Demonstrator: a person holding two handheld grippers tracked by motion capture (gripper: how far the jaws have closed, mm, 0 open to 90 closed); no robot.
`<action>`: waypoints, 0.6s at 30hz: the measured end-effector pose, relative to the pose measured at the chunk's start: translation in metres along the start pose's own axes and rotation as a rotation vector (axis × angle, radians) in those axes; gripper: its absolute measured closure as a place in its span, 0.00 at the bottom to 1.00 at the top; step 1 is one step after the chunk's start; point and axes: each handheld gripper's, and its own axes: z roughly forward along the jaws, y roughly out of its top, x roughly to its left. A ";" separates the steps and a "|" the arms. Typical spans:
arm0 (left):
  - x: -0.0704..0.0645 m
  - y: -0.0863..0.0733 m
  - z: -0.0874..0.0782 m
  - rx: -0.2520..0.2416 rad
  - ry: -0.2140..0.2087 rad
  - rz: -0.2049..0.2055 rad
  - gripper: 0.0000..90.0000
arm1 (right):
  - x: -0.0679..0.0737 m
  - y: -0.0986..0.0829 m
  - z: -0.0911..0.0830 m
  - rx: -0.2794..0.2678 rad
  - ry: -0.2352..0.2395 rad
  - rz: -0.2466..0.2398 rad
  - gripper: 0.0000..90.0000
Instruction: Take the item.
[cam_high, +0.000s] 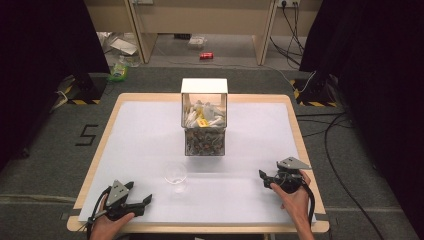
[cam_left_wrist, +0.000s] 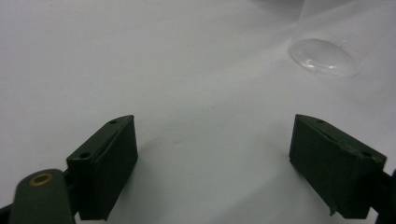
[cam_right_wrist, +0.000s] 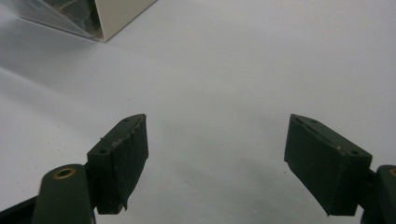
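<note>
**High view: both grippers parked at near edge, glass between them**

High view, L side: left gripper (cam_high: 136, 202) rests on the table (cam_high: 140, 130) near the front-left corner, held by the person's left hand (cam_high: 107, 225). Jaws point right, twd table centre. Left gripper view confirms jaws spread wide, nothing betw them, bare white surface below. Grey three-cornered plate on top of the gripper, cable trailing off the near edge.

R side: right gripper (cam_high: 266, 179) sits near the front-right edge, right hand (cam_high: 295, 200) wrapped round its body. Jaws point left. Right gripper view: jaws wide apart, nothing clamped, white table betw them.

Clear glass (cam_high: 175, 176) stands upright on the table, betw the two grippers, somewhat closer to the left one, apart from both. Appears empty. In left gripper view its base (cam_left_wrist: 324, 56) sits ahead and to the right of the jaws, well beyond the tips; no contact.

Further out: transparent box (cam_high: 204, 122) w/ white top stands mid-table, behind the glass, apart from it. Lower part packed w/ small mixed items, upper part w/ pale packets and a yellow one; contents too small to ID. A corner of the box (cam_right_wrist: 112, 18) shows at upper left in right gripper view, well ahead of the jaws.

Off-table, on the floor beyond: red can (cam_high: 206, 56), green-labelled bottle (cam_high: 119, 70).
</note>
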 end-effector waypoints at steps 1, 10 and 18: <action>0.000 0.000 0.000 0.000 0.000 -0.001 0.16 | 0.002 0.001 -0.001 -0.002 0.005 0.003 0.26; 0.000 0.000 0.000 0.000 0.000 0.000 0.16 | 0.011 0.010 -0.002 -0.048 0.010 -0.024 0.29; 0.000 0.000 0.000 -0.001 0.000 -0.002 0.16 | 0.018 0.019 0.000 -0.071 0.023 -0.033 0.31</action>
